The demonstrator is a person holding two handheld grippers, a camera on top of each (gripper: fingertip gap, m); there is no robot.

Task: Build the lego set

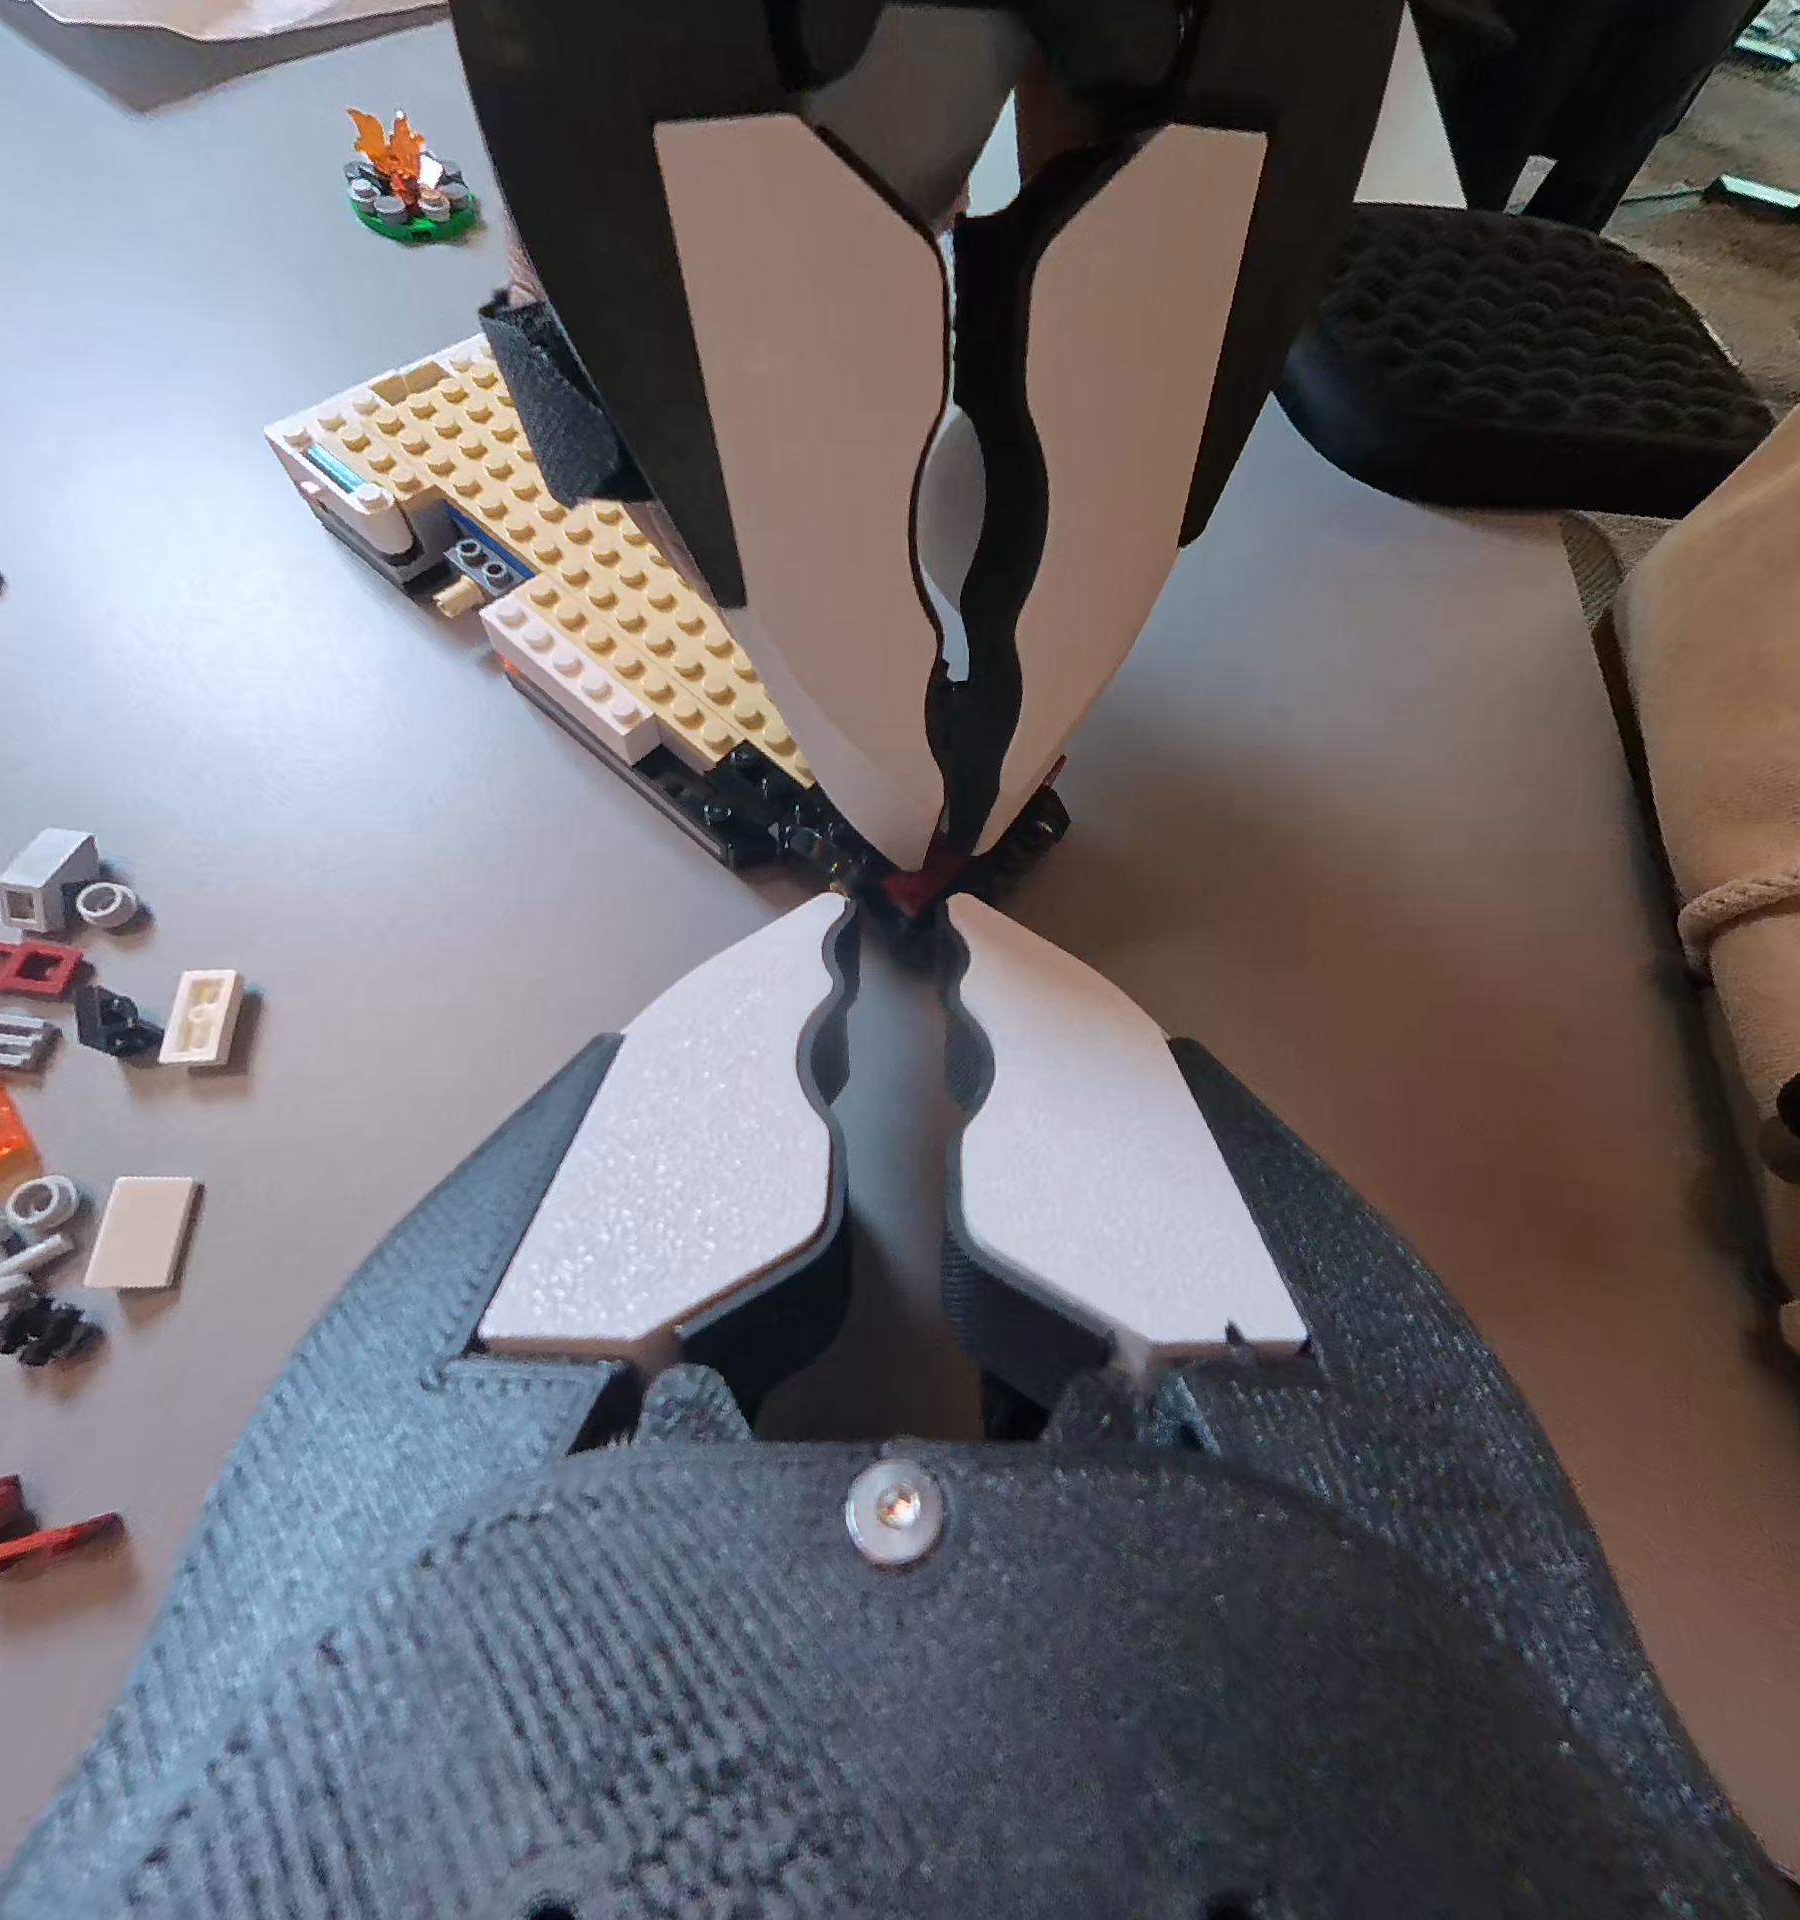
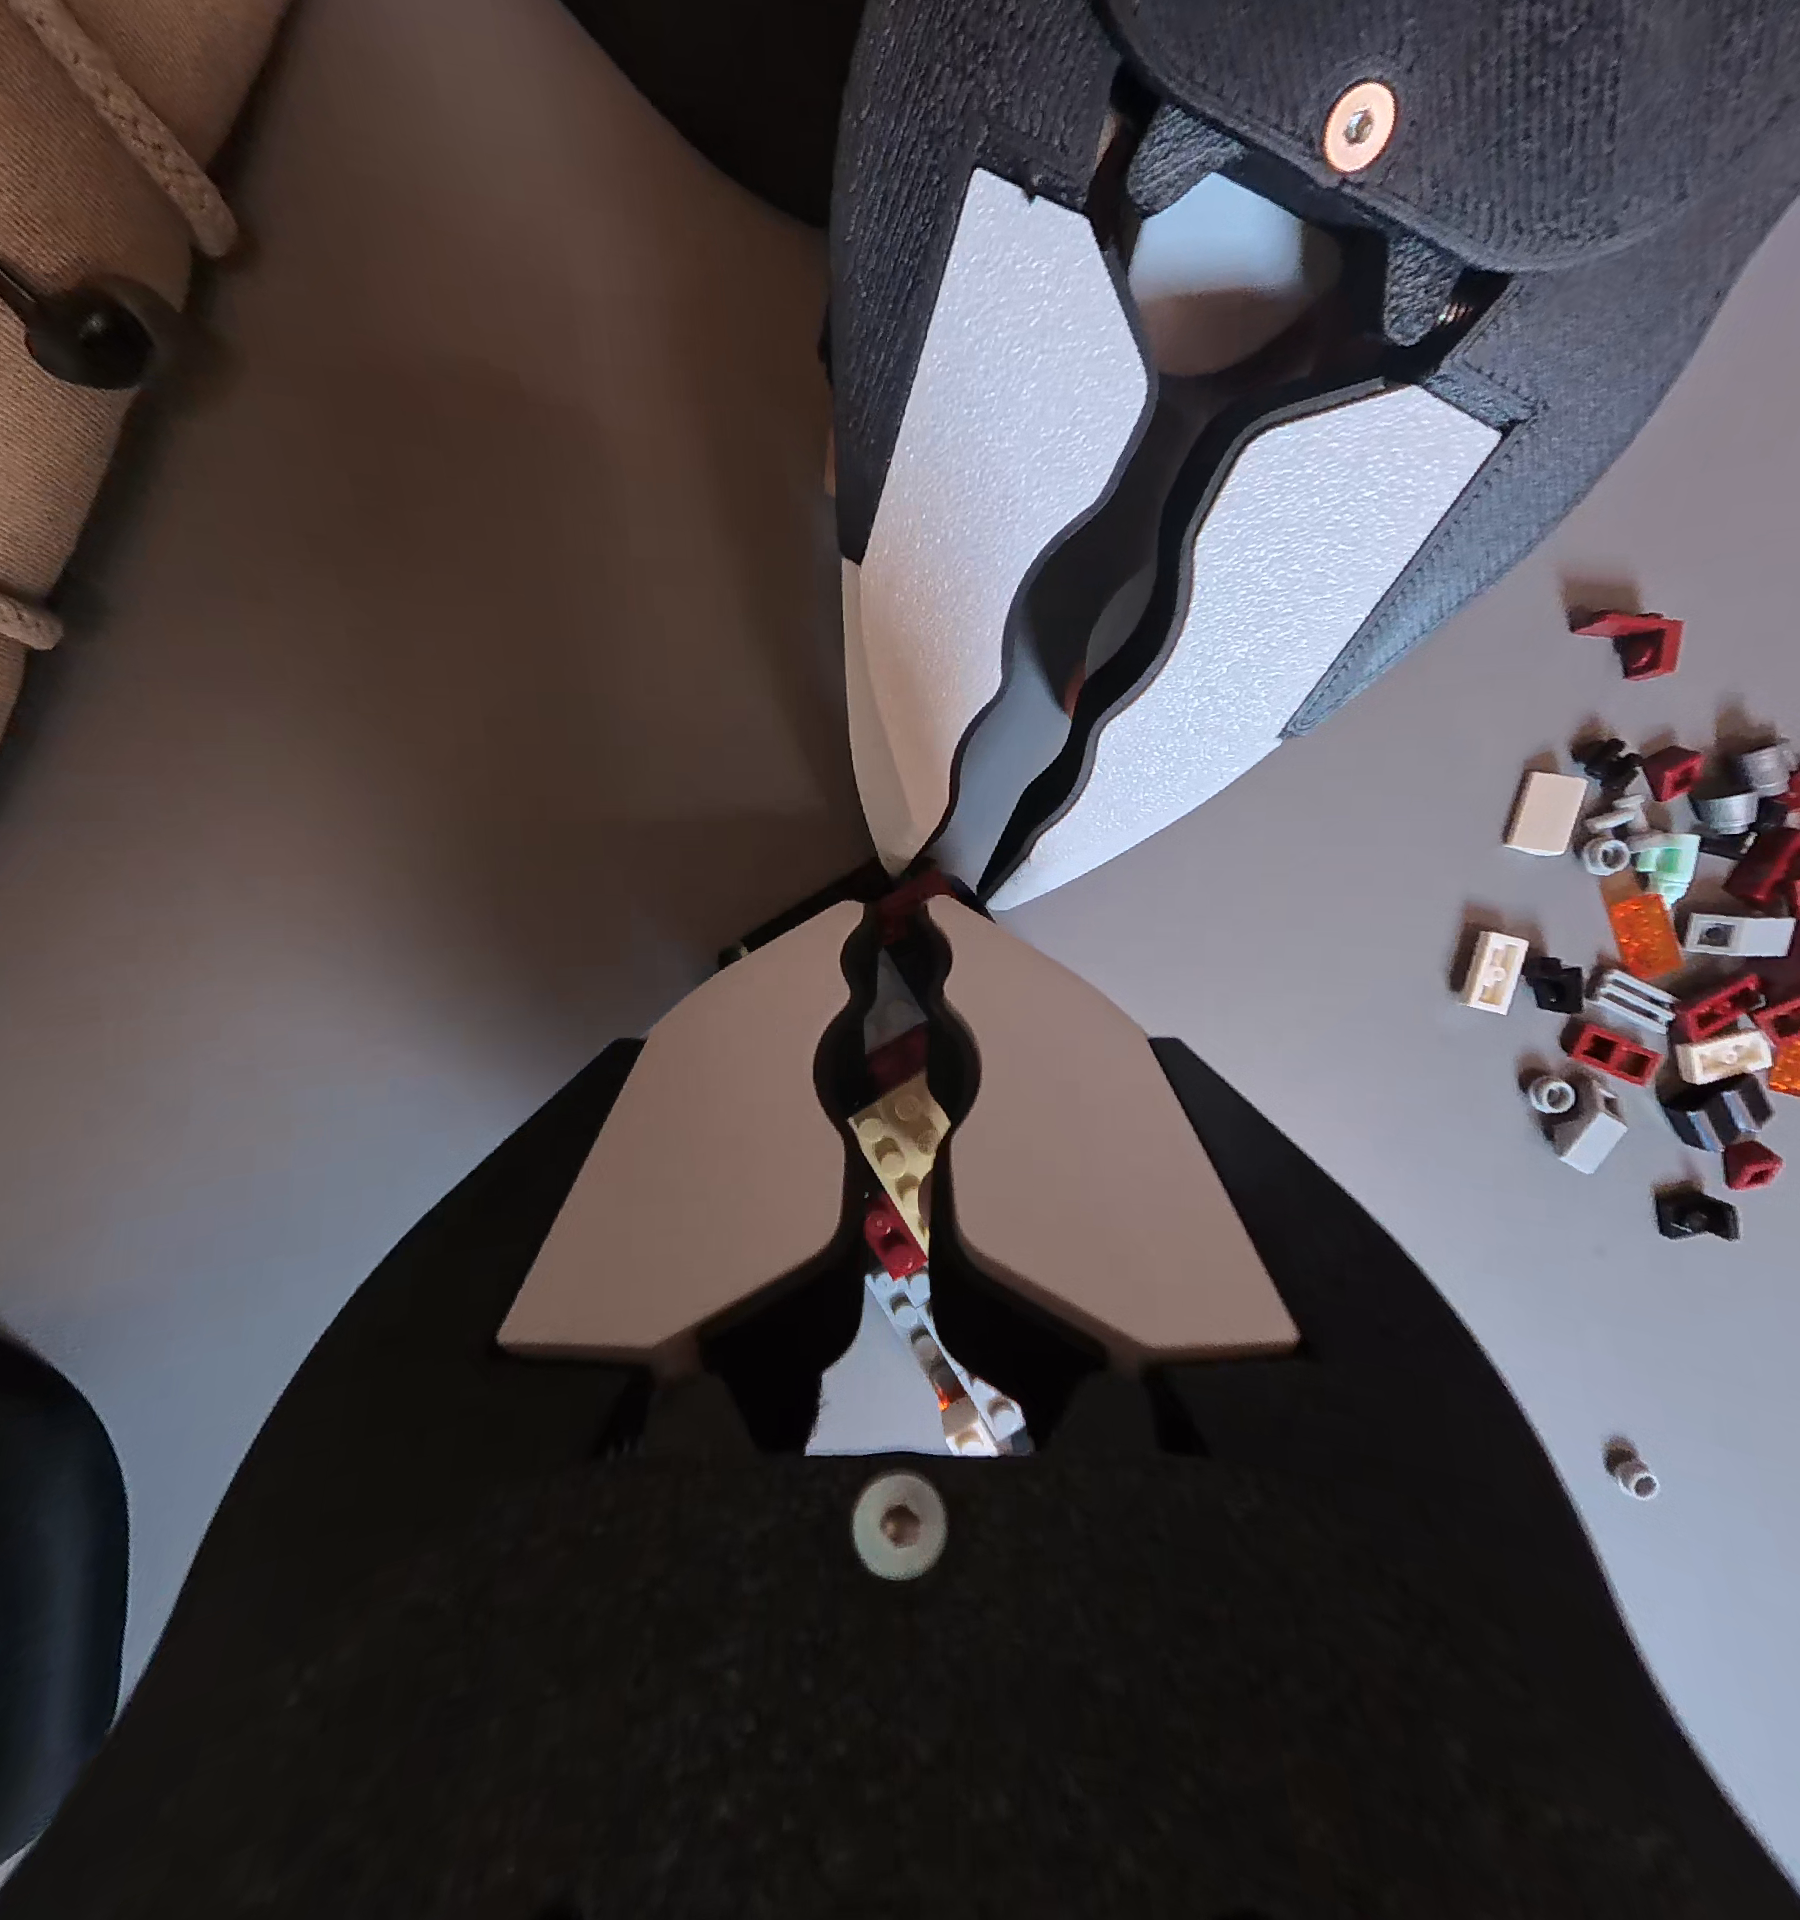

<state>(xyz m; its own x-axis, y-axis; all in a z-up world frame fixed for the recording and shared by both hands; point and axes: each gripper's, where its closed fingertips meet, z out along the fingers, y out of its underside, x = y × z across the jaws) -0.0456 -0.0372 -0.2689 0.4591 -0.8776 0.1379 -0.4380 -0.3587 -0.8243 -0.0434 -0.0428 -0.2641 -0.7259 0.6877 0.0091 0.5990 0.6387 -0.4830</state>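
My right gripper is shut on a small dark red brick piece and holds it at the black end of a brick model topped with tan plates. In the left wrist view the right gripper comes in from the top with the dark red piece at its tips. My left gripper meets it tip to tip, jaws narrowly apart, one tip on each side of the red piece and the model's black end. It also shows in the right wrist view. Part of the model shows between my right fingers.
Loose small brick pieces lie on the grey table left of the model, and show at the right in the right wrist view. A small campfire build stands farther back. A black chair seat and beige cloth border the table edge. Only a small space, under 4 cm, lies between the two pairs of fingers.
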